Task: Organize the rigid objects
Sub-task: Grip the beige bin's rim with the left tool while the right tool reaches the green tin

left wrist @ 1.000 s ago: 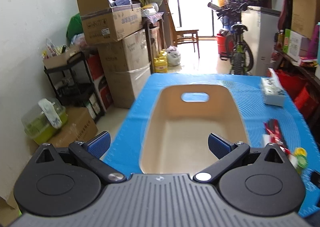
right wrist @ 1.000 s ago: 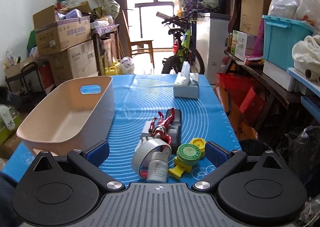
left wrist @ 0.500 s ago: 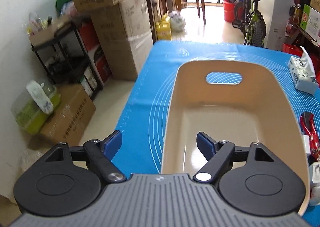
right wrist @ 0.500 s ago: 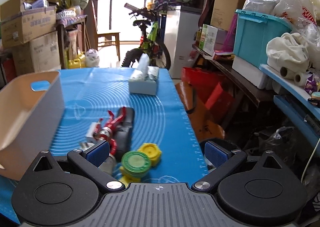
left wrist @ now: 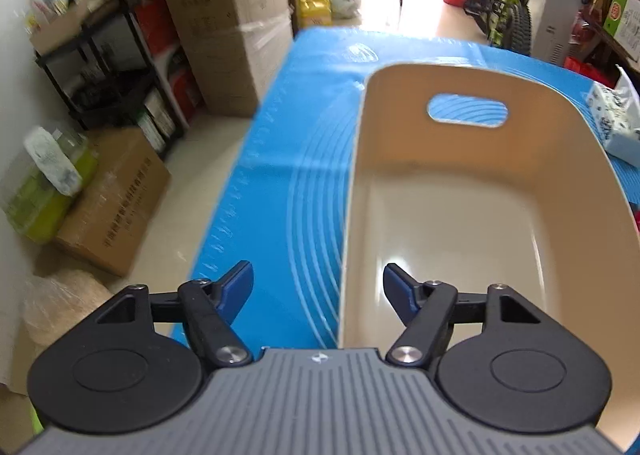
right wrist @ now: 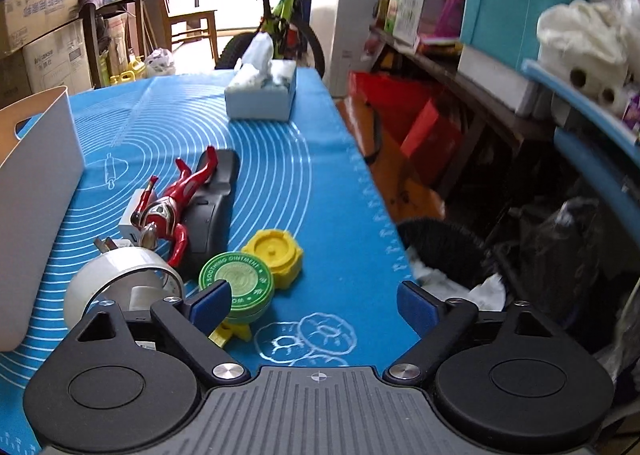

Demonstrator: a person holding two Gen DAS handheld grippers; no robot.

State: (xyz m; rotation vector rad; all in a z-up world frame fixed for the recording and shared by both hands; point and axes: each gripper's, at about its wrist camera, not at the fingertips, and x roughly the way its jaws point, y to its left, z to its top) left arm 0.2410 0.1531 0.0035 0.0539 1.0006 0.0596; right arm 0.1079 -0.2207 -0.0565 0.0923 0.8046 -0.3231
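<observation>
A beige plastic bin [left wrist: 472, 215] with a handle slot stands empty on the blue mat [left wrist: 280, 183]; its outer wall shows at the left of the right wrist view [right wrist: 32, 191]. My left gripper [left wrist: 318, 289] is open and straddles the bin's near left wall. My right gripper [right wrist: 314, 305] is open and empty above the mat [right wrist: 328, 183]. Left of it lie a green ointment tin [right wrist: 237, 282], a yellow cap [right wrist: 274, 255], a red figure [right wrist: 172, 207] on a black device [right wrist: 212, 207], a tape roll [right wrist: 120, 279] and a white plug [right wrist: 130, 225].
A tissue box [right wrist: 262, 93] stands at the mat's far end and also shows in the left wrist view [left wrist: 616, 123]. Cardboard boxes [left wrist: 224, 35] and a black shelf [left wrist: 104, 67] stand left of the table. A bicycle [right wrist: 276, 19] and cluttered shelves [right wrist: 520, 67] are behind and right.
My left gripper has moved left and down over the bin's left wall, narrowing a little. My right gripper has swung right, so the objects now lie at its left finger.
</observation>
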